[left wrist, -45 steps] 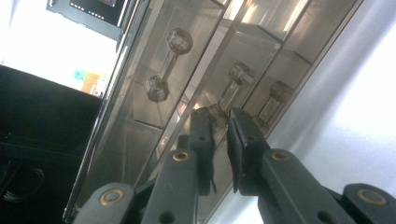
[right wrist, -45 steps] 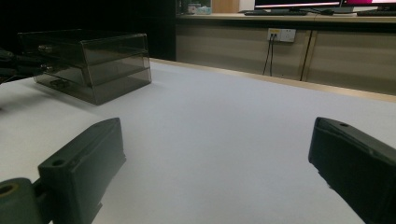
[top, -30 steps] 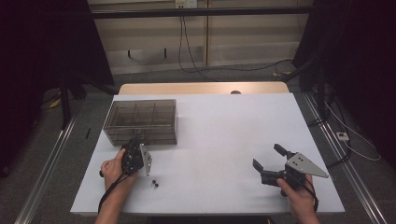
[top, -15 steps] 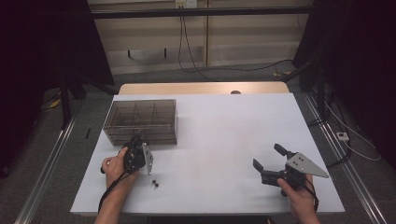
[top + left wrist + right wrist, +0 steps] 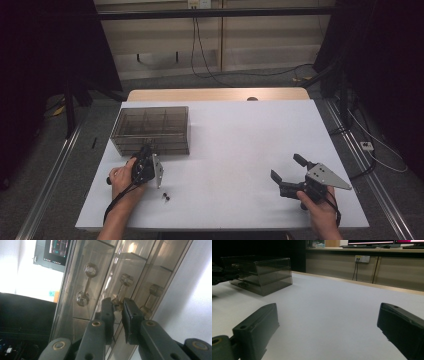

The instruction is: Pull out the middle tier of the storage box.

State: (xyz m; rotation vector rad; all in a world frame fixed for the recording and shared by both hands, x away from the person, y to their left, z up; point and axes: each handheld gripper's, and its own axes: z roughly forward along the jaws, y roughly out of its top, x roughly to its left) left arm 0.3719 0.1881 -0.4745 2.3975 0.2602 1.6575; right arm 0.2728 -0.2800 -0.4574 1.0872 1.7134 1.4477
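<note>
**Left jaws pinching a drawer handle on the clear box**

I have the left gripper (image 5: 117, 307) up against the front of the smoked clear drawer box (image 5: 150, 129). Its jaws are nearly together, and in the left gripper view the end knob of the middle drawer handle (image 5: 123, 287) sits right between the tips; I can't quite tell whether the pads press on it. Two more handles flank that one, on either side of the jaws. Compared with a second ago, the left hand (image 5: 122, 179) is in the same spot at the box's front and the gap between the jaws looks about the same.

Just behind the left gripper, two small dark bits (image 5: 165, 196) lie on the white table (image 5: 240, 145), where they lay before.

My right gripper (image 5: 287, 172) rests well apart, jaws wide and nothing between them, unchanged.
</note>
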